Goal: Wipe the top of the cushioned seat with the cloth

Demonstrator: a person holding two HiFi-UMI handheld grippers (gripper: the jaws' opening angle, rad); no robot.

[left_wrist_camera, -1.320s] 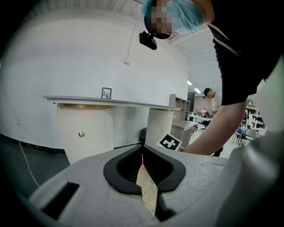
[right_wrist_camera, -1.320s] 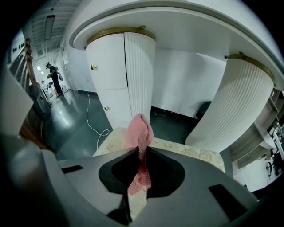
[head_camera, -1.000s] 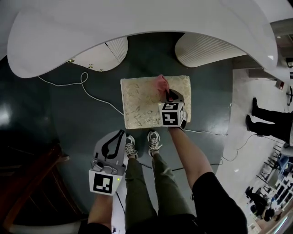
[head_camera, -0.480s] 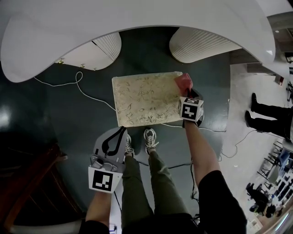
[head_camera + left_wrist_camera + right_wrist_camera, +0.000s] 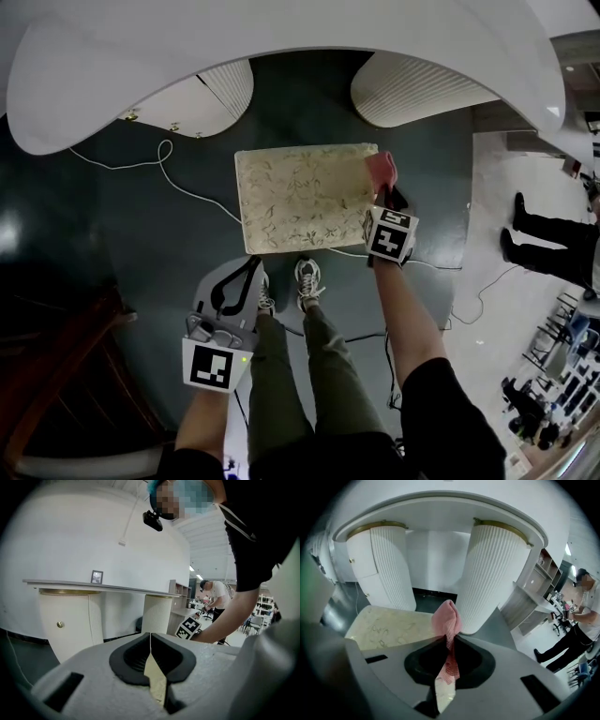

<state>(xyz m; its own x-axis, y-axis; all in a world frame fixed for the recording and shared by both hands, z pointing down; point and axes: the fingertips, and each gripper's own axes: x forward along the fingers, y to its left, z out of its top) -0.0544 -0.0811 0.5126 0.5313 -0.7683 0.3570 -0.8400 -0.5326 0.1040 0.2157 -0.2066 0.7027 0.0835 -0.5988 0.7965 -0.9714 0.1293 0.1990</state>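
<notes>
The cushioned seat (image 5: 302, 197) is a cream rectangle with a leafy pattern, standing on the dark floor under a white desk. It shows at lower left in the right gripper view as the seat (image 5: 389, 627). A pink cloth (image 5: 381, 170) hangs at the seat's right edge, pinched in my right gripper (image 5: 387, 196). In the right gripper view the cloth (image 5: 446, 620) bunches up out of the shut jaws of the right gripper (image 5: 449, 637). My left gripper (image 5: 246, 272) is held low by my left leg, away from the seat, jaws shut and empty, seen as the left gripper (image 5: 150, 635).
A curved white desk (image 5: 281, 47) on two ribbed pedestals (image 5: 412, 89) arches over the seat. A white cable (image 5: 178, 183) runs across the floor at left. My shoes (image 5: 309, 281) stand just in front of the seat. A person's legs (image 5: 548, 246) stand at right.
My right gripper swept the pink cloth from the seat's middle to its right edge, then stayed there. The left gripper has barely moved.
</notes>
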